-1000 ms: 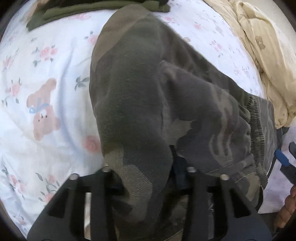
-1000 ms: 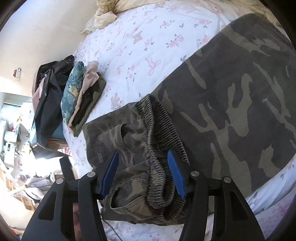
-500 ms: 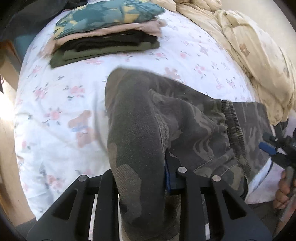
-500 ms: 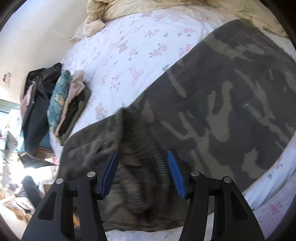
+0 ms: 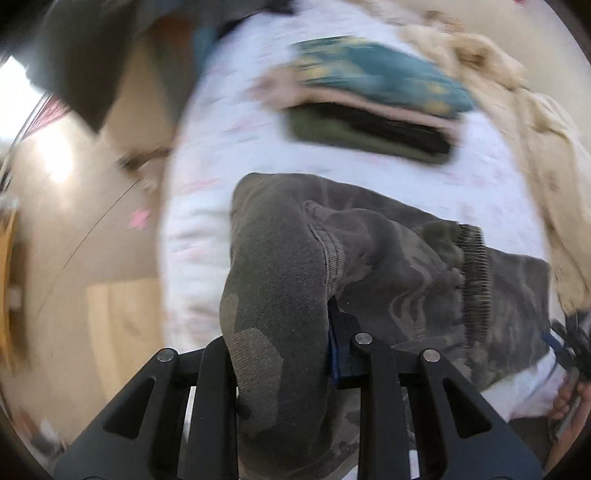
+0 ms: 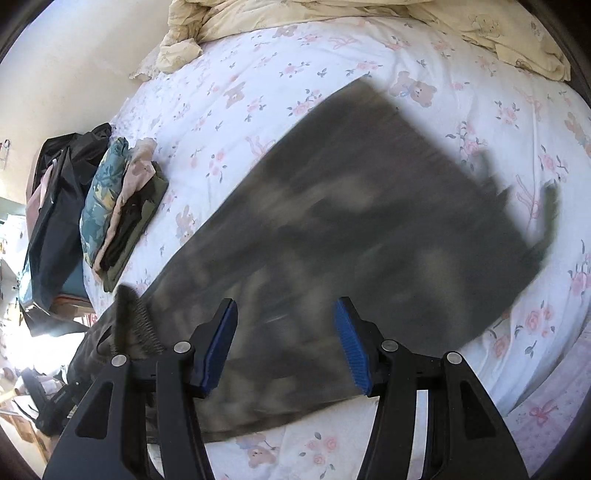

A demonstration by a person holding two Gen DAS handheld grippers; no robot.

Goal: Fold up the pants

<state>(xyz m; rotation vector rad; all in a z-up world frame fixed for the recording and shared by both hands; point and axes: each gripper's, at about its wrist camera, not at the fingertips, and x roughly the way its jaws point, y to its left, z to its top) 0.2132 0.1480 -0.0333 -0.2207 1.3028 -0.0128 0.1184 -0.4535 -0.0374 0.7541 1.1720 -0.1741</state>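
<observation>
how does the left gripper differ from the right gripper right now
The left gripper is clamped on a bunched fold of the camouflage pants, lifting it off the floral bedsheet; the right gripper stands open with nothing pinched, the pants only lying below it. The left gripper's blue pad barely shows behind cloth, while both of the right gripper's blue pads are bare. Both have black fingers and point down at the bed.

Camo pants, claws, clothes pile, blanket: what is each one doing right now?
Camo pants: spread on the bed, one end bunched and lifted.
Left claw: shut on the pants.
Right claw: open, holding nothing.
Clothes pile: folded, stacked.
Blanket: crumpled.
</observation>
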